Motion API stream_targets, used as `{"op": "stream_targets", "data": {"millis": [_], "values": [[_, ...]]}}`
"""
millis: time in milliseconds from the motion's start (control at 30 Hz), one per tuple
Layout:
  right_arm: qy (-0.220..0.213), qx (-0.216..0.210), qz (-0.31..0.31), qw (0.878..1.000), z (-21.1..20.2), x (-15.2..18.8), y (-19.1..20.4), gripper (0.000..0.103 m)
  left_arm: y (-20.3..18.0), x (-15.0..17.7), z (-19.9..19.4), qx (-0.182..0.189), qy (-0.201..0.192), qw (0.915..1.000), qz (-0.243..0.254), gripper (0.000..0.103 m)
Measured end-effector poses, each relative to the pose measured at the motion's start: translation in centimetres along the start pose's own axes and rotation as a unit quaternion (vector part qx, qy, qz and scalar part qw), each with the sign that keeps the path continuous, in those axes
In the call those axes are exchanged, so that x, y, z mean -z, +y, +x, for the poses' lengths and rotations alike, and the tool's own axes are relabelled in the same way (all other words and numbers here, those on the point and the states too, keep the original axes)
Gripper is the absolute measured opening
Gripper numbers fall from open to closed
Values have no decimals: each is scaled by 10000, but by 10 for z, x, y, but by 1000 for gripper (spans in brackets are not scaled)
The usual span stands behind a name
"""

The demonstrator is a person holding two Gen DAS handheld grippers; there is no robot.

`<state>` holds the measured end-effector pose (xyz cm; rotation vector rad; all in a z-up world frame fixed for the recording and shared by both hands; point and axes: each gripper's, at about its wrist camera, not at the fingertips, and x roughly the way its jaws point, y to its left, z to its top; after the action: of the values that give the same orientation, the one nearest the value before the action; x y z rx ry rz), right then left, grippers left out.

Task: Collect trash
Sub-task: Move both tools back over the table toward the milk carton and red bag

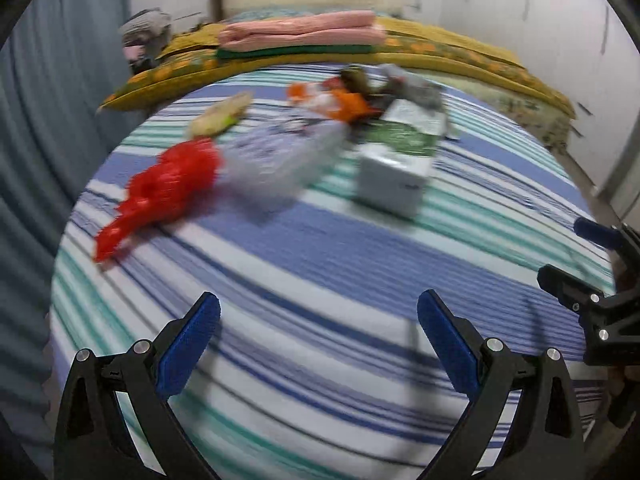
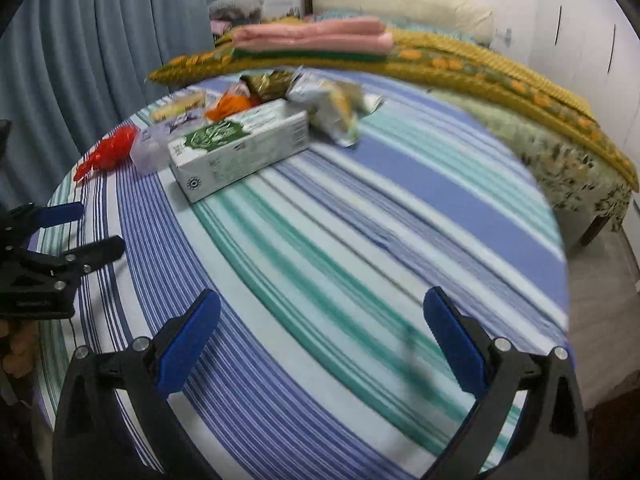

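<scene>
Trash lies in a cluster on the striped bedsheet point(image 1: 320, 248). A white and green carton point(image 1: 396, 160) point(image 2: 240, 148) lies flat. Left of it are a clear plastic bag point(image 1: 276, 160) point(image 2: 154, 148), a crumpled red bag point(image 1: 168, 188) point(image 2: 108, 152) and a yellowish wrapper point(image 1: 220, 114) point(image 2: 180, 106). Behind the carton sit orange wrappers point(image 1: 340, 100) point(image 2: 234, 106) and crinkled snack bags point(image 2: 332, 104). My left gripper point(image 1: 318, 320) is open and empty, well short of the pile. My right gripper point(image 2: 322, 320) point(image 1: 588, 256) is open and empty too, to the right of the left one.
A mustard floral blanket point(image 1: 460, 56) with folded pink and green cloths point(image 1: 304, 32) lies across the bed behind the trash. Blue curtains point(image 2: 100, 40) hang on the left. A white wall and wardrobe doors point(image 2: 580, 32) stand at the right, with floor point(image 2: 600, 320) beside the bed.
</scene>
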<state>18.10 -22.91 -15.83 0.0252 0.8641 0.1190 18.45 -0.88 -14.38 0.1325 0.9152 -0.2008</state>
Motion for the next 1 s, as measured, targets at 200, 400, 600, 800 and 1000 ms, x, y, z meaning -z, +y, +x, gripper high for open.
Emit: {"op": "stream_targets", "data": {"millis": [200, 400, 600, 800, 1000], "values": [[285, -40, 123, 9995, 17, -5, 10, 98, 24, -3, 12, -80, 241, 9996, -121, 98], [164, -180, 701, 9972, 20, -42, 12, 99, 24, -2, 14, -57, 207, 9997, -104, 99], [101, -400, 998, 9942, 48, -106, 56, 99, 23, -1, 14, -38, 206, 9997, -116, 99], [658, 160, 833, 9942, 82, -106, 68, 98, 24, -1, 15, -32, 189, 9997, -121, 99], [530, -59, 698, 9961, 55, -84, 47, 61, 23, -1, 15, -32, 188, 9997, -122, 99]]}}
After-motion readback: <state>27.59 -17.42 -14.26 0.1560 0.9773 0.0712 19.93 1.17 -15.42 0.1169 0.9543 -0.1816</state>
